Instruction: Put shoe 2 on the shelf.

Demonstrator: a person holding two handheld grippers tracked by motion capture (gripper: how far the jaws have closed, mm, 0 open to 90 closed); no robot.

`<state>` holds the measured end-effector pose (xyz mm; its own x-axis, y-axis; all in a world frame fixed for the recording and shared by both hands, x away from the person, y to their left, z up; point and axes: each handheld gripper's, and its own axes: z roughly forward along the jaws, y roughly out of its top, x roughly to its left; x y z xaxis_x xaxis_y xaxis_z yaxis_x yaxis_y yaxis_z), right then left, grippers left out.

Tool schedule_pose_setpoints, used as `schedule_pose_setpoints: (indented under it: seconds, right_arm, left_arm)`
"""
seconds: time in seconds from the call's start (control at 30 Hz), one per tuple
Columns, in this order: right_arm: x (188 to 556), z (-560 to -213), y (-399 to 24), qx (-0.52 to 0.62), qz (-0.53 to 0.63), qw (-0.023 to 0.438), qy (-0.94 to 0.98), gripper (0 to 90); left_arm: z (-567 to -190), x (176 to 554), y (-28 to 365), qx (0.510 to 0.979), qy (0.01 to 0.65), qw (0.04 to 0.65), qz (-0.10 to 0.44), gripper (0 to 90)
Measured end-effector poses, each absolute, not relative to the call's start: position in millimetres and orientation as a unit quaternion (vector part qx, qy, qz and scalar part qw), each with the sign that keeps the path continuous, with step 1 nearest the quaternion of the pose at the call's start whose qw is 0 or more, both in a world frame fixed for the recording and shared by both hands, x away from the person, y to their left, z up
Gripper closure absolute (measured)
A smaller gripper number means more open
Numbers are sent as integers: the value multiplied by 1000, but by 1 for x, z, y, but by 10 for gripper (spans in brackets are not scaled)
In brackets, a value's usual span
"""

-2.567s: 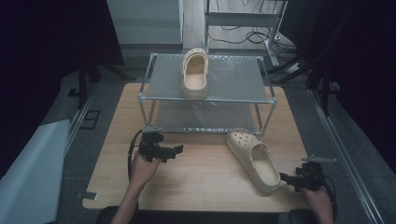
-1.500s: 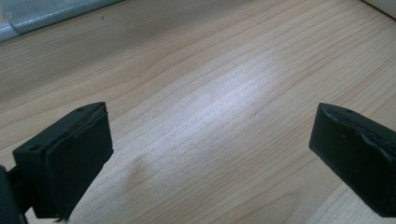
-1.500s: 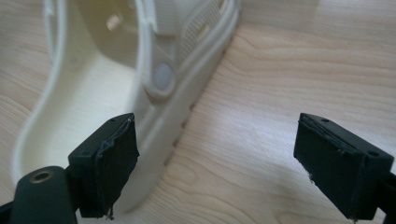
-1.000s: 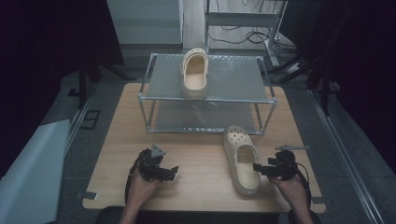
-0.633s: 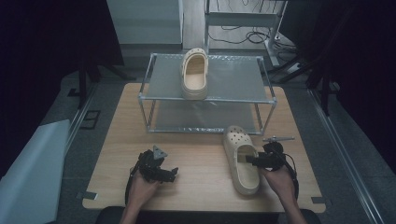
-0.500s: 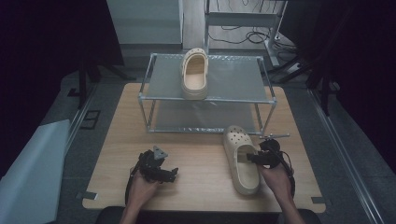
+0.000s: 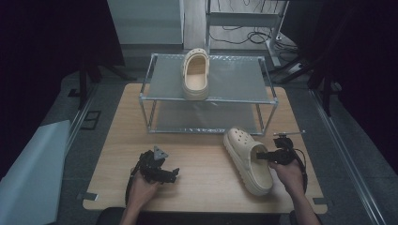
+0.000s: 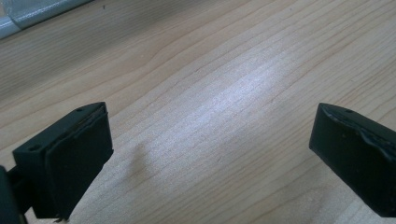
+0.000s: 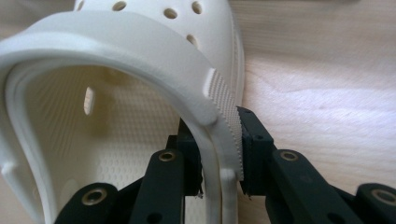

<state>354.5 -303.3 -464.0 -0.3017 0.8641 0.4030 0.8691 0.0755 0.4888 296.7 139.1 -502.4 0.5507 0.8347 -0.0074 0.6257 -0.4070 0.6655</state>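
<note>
On the wooden table [image 7: 202, 154], a cream perforated foam clog [image 7: 247, 159] was seen from the high view near the metal rack [image 7: 209, 101]. Its side wall was clamped by the right gripper [image 9: 219, 154], whose jaws had just been closing, as was revealed by the right gripper view. The left gripper [image 8: 210, 154] was held wide apart over bare wood.

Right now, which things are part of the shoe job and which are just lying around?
Part of the job:
- clog on the table, side wall pinched by the right gripper, whose jaws have just closed
- matching clog on the metal rack

Just there:
- left gripper, open over bare table
- cables on the floor behind
</note>
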Motion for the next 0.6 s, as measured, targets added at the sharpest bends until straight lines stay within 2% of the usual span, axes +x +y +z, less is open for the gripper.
schedule_pose_setpoints:
  seconds: [0.2,0.33,0.6]
  right_arm:
    - [355,-475,-324,-610,-390,91,-683,747]
    - [351,-476,-329,-613,-410,117,-666,747]
    - [348,-460,-328,-600,-442,136,-653,749]
  left_arm:
    - [-502,297,140,822,444,316,166,0]
    - [-503,297,141,822,444,316,167,0]
    - [-503,297,140,824,440,314,168,0]
